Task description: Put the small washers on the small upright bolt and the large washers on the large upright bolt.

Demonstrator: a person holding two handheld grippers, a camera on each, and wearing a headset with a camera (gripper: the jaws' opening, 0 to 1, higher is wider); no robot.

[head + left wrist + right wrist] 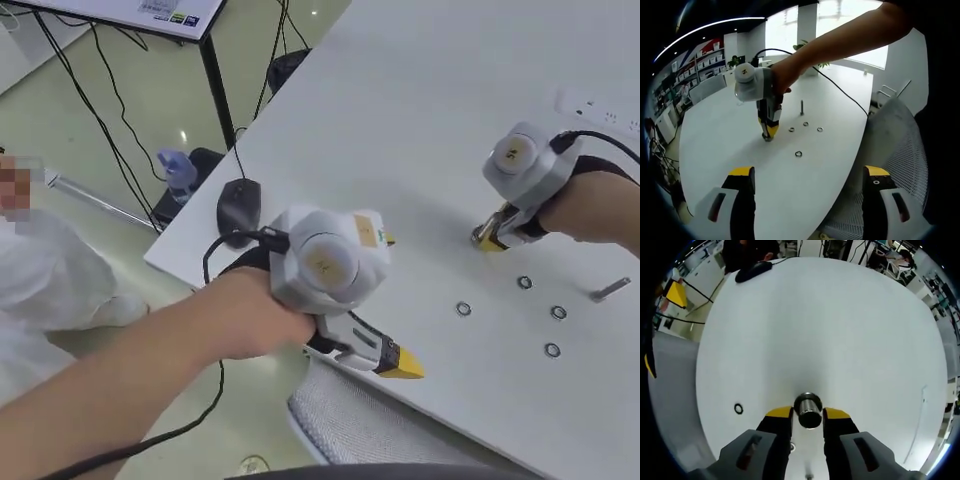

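Grip on the large bolt (808,407) is firm: my right gripper (808,414) pins it against the bench (420,120), probably to stand it by the washers (463,309); left gripper (808,172) idles wide open.

White table (420,120), pale floor (60,120), mesh chair (350,420), bright windows (782,30)

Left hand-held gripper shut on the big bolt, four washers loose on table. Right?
No, the right hand-held gripper is shut on the large silver metal bolt (right gripper view). Four silver ring washers do lie loose on the white table.
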